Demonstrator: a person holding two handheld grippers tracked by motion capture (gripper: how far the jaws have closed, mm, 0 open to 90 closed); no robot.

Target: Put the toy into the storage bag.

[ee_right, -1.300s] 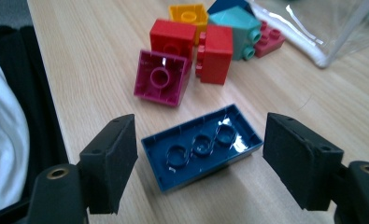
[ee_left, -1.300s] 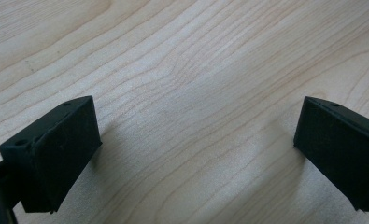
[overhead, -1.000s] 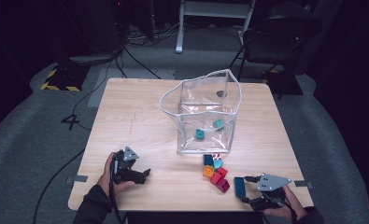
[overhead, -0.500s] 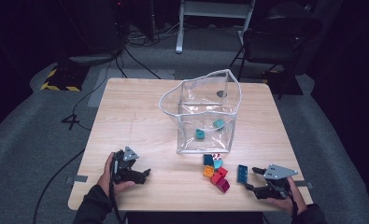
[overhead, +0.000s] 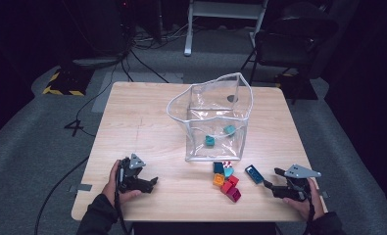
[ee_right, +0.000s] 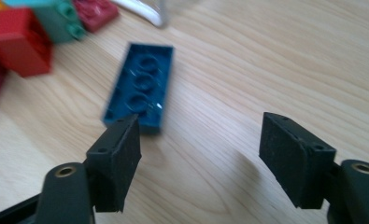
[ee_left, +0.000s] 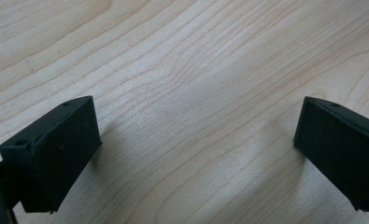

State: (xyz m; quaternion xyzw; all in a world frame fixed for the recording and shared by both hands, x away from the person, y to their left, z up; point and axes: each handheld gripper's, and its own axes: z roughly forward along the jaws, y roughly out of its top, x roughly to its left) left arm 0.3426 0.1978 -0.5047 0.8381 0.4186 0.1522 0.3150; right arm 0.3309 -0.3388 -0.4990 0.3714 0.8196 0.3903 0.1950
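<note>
While two teal bricks (overhead: 209,141) already sit inside the clear bag (overhead: 213,120) at mid-table, most of the job looks undone. Table (overhead: 147,117) is light wood.

Right gripper (overhead: 272,188) is at the near right of the table, pointing left at the flat blue brick (overhead: 253,174). Jaws stand wide apart, nothing between them. They narrowed a touch just now, then settled wide. In the right gripper view the blue brick (ee_right: 140,91) lies studs-up on the table just past the left-hand jaw tip, off to that side rather than centred in the gap. Not gripped, and I can't tell whether that jaw touches it.

Left gripper (overhead: 149,182) rests at the near left, well apart from everything. Jaws wide apart, bare table (ee_left: 196,93) between them in the left gripper view. Idle.

Loose pile (overhead: 225,178) sits just in front of the bag: teal, orange, red and magenta pieces, plus a small red-and-white one touching the bag's front edge. Blue brick lies just right of that pile, apart from it.

My read: two pieces in, roughly six or seven left outside. Step in hand looks like lining up on the blue brick. Gripper would need to shift toward it to centre it before closing, then carry it up over the bag's open rim (overhead: 205,88).
</note>
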